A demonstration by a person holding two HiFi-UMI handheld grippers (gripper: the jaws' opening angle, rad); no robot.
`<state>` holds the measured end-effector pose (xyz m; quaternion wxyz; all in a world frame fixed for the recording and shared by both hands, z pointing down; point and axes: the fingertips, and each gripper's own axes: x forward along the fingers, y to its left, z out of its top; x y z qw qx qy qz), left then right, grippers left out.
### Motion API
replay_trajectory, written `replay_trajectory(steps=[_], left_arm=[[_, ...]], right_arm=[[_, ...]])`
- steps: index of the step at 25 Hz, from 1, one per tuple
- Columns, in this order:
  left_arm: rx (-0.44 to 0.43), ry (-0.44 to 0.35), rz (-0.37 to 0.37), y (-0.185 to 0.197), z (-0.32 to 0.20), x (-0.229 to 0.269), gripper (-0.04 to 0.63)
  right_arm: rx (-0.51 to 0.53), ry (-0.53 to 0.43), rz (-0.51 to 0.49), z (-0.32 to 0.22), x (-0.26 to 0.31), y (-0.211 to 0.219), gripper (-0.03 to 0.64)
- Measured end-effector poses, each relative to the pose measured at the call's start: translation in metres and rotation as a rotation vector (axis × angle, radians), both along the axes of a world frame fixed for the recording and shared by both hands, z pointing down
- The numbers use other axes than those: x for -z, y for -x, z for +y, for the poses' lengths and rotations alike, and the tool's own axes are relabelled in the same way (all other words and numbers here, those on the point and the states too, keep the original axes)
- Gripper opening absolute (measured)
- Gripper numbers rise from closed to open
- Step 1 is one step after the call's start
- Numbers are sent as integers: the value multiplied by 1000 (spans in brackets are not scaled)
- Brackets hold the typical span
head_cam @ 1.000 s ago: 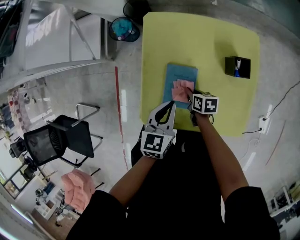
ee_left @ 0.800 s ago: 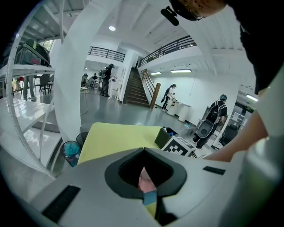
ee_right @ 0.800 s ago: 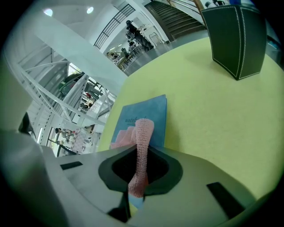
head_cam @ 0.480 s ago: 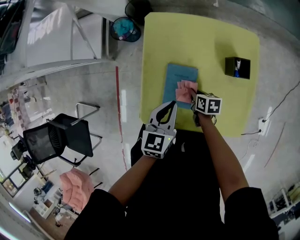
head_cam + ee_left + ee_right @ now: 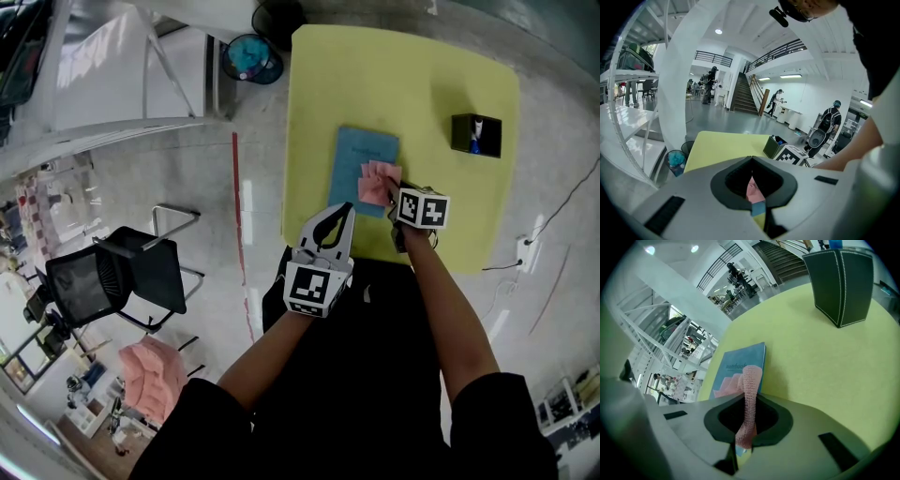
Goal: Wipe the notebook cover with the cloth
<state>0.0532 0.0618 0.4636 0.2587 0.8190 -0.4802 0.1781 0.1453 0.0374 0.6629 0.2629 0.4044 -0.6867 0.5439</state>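
wipe stroke in hand, judged from cloth on cover. right gripper [image 5: 390, 194] clamped on pink cloth [image 5: 378, 182], jaws pinching a bunched fold, rest of cloth draped fwd onto blue notebook [image 5: 359, 157]. cloth on near-right part of cover, hanging a bit over right edge. far and left parts of cover bare, prob. not yet wiped, can't confirm.

left gripper [image 5: 339, 216] jaws together, nothing gripped; tip just near of notebook's near-left corner, contact w/ cover can't tell. in left gripper view only a sliver of pink and blue past the closed tips.

notebook flat on yellow table [image 5: 403, 80], near-left area, long side running near to far.

next move prob.: drag cloth left and far across cover, keep pressure low so notebook doesn't slide; left gripper could pin near corner if it shifts.

edges/room: table's left edge close to notebook's left side, near edge close too, so little slack there. far half of table open. dark box [image 5: 475, 134] well apart, far right, out of sweep path. right of notebook open.
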Motion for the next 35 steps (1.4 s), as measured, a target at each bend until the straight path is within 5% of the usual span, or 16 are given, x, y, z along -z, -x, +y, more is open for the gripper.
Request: replay_trajectory(steps=[15,25,35], left_arm=[[-54,-8,43,27,1,8,6],[-74,-27,69,100,-1,34,5],[-52,-23,97,153,-5,28,6]], right_arm=[[-43,-68,61,0,24,-27,40],[-47,-136,-53,12,93,69,40],[-111,-42,-56,16,61,135,40]])
